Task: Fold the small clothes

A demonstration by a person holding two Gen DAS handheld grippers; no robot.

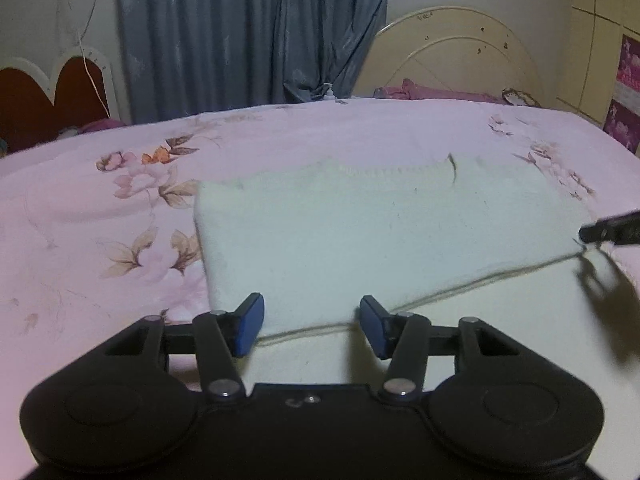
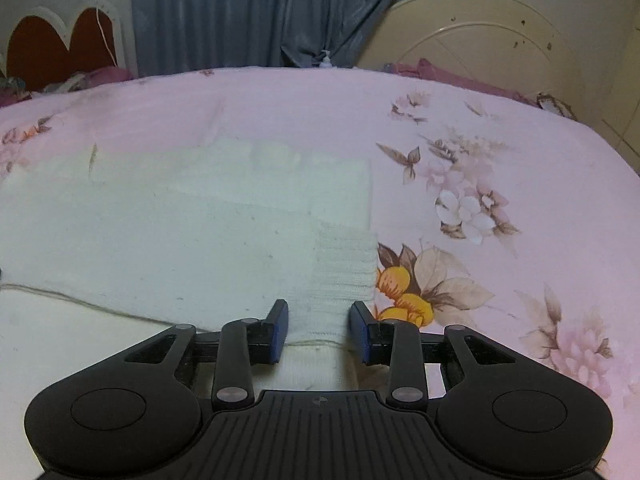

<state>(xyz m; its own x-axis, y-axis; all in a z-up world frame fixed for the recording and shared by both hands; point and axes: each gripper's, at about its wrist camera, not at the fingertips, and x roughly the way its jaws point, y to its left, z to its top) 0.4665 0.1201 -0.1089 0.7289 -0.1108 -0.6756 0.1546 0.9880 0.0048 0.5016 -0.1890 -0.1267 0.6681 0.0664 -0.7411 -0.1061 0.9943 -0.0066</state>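
A white knitted garment point(image 1: 380, 232) lies folded flat on the pink floral bed cover; it also shows in the right wrist view point(image 2: 180, 232). My left gripper point(image 1: 312, 326) is open, its blue pads point(image 1: 250, 328) just above the garment's near folded edge. My right gripper point(image 2: 319, 332) is open, its pads point(image 2: 280, 330) either side of the ribbed cuff point(image 2: 344, 272) at the garment's right end, not pressing it. The right gripper's tip shows in the left wrist view point(image 1: 612, 232) at the garment's right edge.
The pink floral bed cover point(image 2: 480, 160) spreads all round. A cream headboard point(image 1: 452, 56) and purple bedding point(image 1: 424, 90) are at the far right. Blue curtains point(image 1: 248, 32) hang behind. A red heart-shaped headboard point(image 1: 48, 92) stands at the far left.
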